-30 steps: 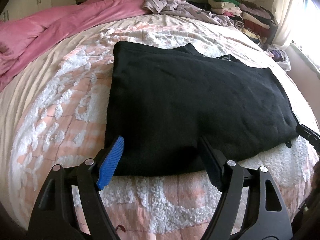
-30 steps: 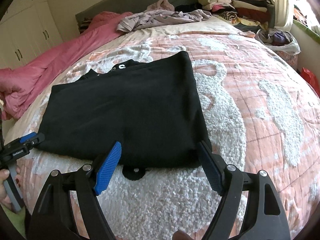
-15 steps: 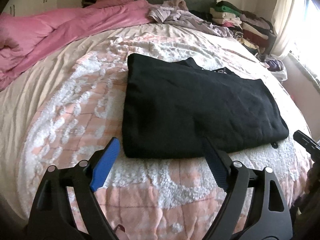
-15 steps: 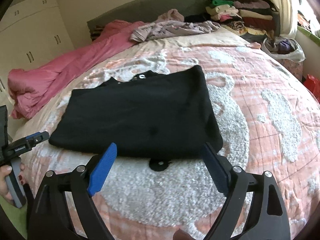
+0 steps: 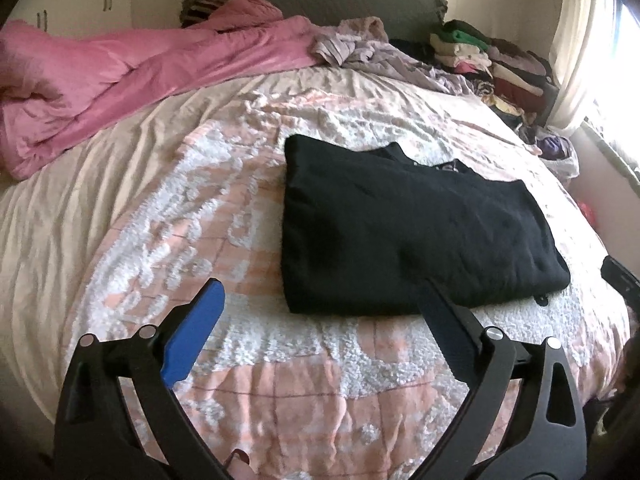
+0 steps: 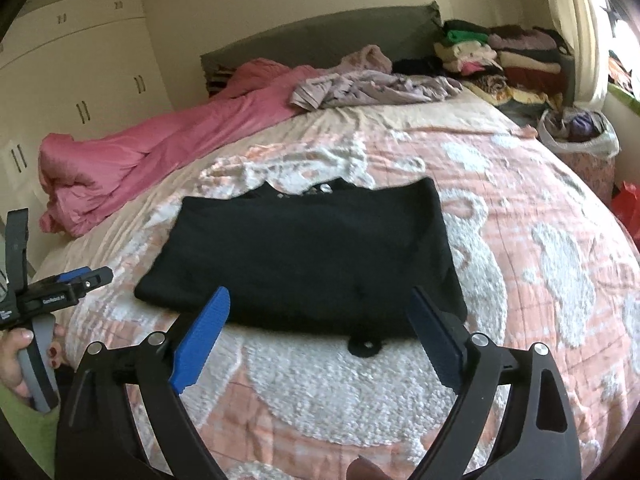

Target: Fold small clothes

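Black garment (image 5: 404, 232), folded into a flat rectangle, lies on the bed (image 5: 280, 364) just beyond both sets of jaws, touched by neither. The left gripper (image 5: 320, 312) and right gripper (image 6: 320, 316) have just been opening and now gape wide, with nothing between them. A small black loop (image 6: 364, 346) pokes out at the garment's near edge. White print at its far edge is too blurred to read; so is the lettering on the left gripper's body.

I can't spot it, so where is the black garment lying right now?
The black garment lies folded flat on the pink and white bedspread, just beyond both open tongs, with the pink duvet further back to the left.
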Available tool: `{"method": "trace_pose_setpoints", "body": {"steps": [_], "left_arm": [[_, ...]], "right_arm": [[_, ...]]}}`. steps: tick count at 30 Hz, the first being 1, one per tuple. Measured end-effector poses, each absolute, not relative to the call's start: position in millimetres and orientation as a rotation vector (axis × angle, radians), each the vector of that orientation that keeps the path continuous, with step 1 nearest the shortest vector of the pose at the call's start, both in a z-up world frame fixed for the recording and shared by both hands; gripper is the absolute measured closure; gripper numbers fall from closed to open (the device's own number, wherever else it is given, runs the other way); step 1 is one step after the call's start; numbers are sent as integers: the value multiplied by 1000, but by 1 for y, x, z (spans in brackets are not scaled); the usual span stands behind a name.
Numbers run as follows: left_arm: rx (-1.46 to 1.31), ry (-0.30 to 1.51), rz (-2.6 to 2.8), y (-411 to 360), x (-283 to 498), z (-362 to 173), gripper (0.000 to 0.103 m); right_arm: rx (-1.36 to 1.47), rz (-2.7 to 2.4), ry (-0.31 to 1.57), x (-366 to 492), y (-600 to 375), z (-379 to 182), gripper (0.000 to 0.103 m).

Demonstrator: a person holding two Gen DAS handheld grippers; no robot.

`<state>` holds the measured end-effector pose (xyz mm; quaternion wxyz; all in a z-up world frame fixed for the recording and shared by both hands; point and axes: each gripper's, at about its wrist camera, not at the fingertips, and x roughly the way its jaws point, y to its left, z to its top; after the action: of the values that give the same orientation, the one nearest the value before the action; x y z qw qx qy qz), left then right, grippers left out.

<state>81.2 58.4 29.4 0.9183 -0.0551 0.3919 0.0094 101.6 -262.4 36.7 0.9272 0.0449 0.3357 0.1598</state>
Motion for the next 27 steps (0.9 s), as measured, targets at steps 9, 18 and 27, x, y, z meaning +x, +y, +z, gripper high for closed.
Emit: {"method": "trace_pose_setpoints", "body": {"steps": [9, 18, 27], "left_arm": [[-143, 781, 60, 77, 78, 37, 10], [-163, 770, 97, 95, 86, 39, 10], [-181, 770, 136, 114, 99, 39, 10]], "right_arm": [[57, 390, 624, 108, -230, 74, 14], [18, 466, 575, 120, -191, 101, 13], [-33, 520, 598, 128, -151, 91, 11]]}}
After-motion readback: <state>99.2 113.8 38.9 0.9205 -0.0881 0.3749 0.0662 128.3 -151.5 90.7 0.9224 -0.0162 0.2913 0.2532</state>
